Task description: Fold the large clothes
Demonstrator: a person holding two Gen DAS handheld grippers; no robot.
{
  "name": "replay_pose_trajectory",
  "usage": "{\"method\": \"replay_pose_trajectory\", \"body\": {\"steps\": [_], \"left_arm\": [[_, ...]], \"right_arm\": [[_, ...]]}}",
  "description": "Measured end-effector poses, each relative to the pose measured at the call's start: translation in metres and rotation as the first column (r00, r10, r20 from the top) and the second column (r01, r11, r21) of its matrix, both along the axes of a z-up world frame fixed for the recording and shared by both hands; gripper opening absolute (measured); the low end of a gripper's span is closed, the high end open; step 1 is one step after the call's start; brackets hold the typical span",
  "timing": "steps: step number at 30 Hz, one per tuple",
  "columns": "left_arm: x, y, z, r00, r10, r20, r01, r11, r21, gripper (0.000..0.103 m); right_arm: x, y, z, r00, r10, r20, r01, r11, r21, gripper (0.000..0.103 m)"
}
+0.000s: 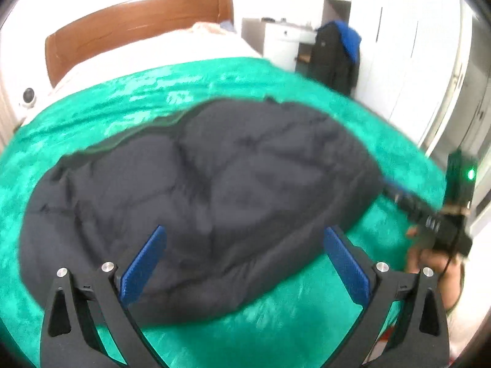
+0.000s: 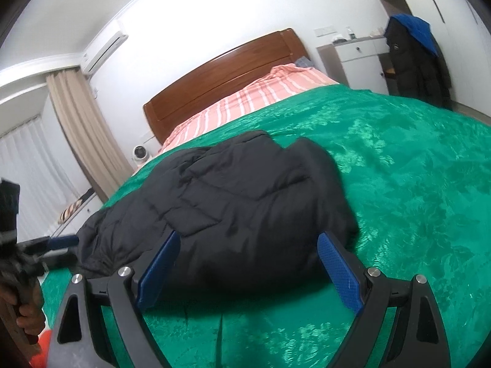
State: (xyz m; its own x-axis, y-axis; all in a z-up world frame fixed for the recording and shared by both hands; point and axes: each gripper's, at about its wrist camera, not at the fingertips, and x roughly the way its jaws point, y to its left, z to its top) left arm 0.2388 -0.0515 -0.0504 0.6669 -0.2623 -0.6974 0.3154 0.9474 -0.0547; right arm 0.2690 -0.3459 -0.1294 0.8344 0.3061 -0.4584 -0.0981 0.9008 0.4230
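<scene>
A dark padded jacket [image 1: 196, 184] lies bundled in a rounded heap on the green bedspread [image 1: 291, 316]. My left gripper [image 1: 245, 231] is open, its blue pads [image 1: 144, 263] spread wide over the jacket's near edge with nothing pinched. In the right wrist view the same jacket [image 2: 245, 202] lies just ahead on the bedspread [image 2: 414, 184]. My right gripper [image 2: 248, 237] is open too, its pads [image 2: 340, 273] straddling the near end of the heap. Each view shows the other gripper beside the jacket: the right gripper [image 1: 396, 191], blurred, and the left gripper [image 2: 66, 250], held by a hand [image 2: 29, 309].
A wooden headboard [image 2: 227, 73] and pink striped sheet [image 2: 260, 95] lie beyond the bedspread. A white cabinet [image 2: 359, 58] and a dark coat with a blue hood [image 2: 414, 58] stand at the far right. Curtains [image 2: 83, 135] and a small white device [image 2: 141, 153] are on the left.
</scene>
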Motion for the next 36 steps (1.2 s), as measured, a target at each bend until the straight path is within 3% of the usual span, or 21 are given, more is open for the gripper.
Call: {"method": "replay_pose_trajectory", "body": {"steps": [3,7,14,20,22,24,28,30,32,34,36], "left_arm": [[0.016,-0.015,-0.021,1.000,-0.007,-0.013,0.008,1.000,0.017,0.102],[0.025,-0.016,-0.075,0.991,0.016,-0.136,-0.006,0.997,0.074,0.102],[-0.027,-0.025,-0.077,0.981,-0.061,-0.182,0.092,0.982,0.166,0.102],[-0.045,0.005,-0.047,0.987,0.022,-0.157,-0.014,0.998,0.055,0.102],[-0.042,0.022,-0.031,0.990,0.063,-0.129,-0.067,0.998,-0.022,0.102],[-0.031,0.033,-0.018,0.993,0.067,-0.094,-0.072,0.996,-0.053,0.102],[-0.015,0.026,-0.008,1.000,-0.028,0.000,0.028,0.999,-0.042,0.102],[-0.006,0.007,-0.011,0.994,-0.094,0.054,0.094,0.996,0.008,0.102],[0.007,-0.001,-0.014,0.990,-0.104,0.097,0.101,0.994,0.031,0.102],[0.030,-0.003,-0.024,0.991,-0.110,0.077,0.111,0.994,-0.013,0.102],[0.051,-0.005,-0.043,0.992,-0.127,-0.008,0.126,0.989,-0.075,0.102]], "right_arm": [[-0.001,-0.001,0.000,1.000,-0.002,-0.004,0.002,1.000,0.006,0.090],[-0.002,-0.003,-0.001,1.000,-0.001,-0.008,0.001,1.000,0.005,0.090],[0.004,-0.022,-0.006,0.998,-0.036,-0.043,0.040,0.996,0.081,0.090],[0.003,-0.027,-0.006,0.997,-0.048,-0.059,0.054,0.994,0.098,0.090],[0.004,-0.031,-0.013,0.994,-0.057,-0.096,0.068,0.990,0.124,0.090],[0.006,-0.039,-0.022,0.987,-0.065,-0.148,0.092,0.978,0.185,0.090],[0.002,-0.054,-0.030,0.974,-0.065,-0.217,0.134,0.939,0.318,0.090],[-0.002,-0.055,-0.029,0.974,-0.061,-0.218,0.134,0.931,0.341,0.090],[-0.006,-0.052,-0.027,0.976,-0.049,-0.212,0.118,0.937,0.328,0.090],[-0.009,-0.049,-0.029,0.976,-0.036,-0.216,0.103,0.946,0.306,0.090],[-0.009,-0.046,-0.030,0.976,-0.026,-0.218,0.091,0.950,0.298,0.090]]}}
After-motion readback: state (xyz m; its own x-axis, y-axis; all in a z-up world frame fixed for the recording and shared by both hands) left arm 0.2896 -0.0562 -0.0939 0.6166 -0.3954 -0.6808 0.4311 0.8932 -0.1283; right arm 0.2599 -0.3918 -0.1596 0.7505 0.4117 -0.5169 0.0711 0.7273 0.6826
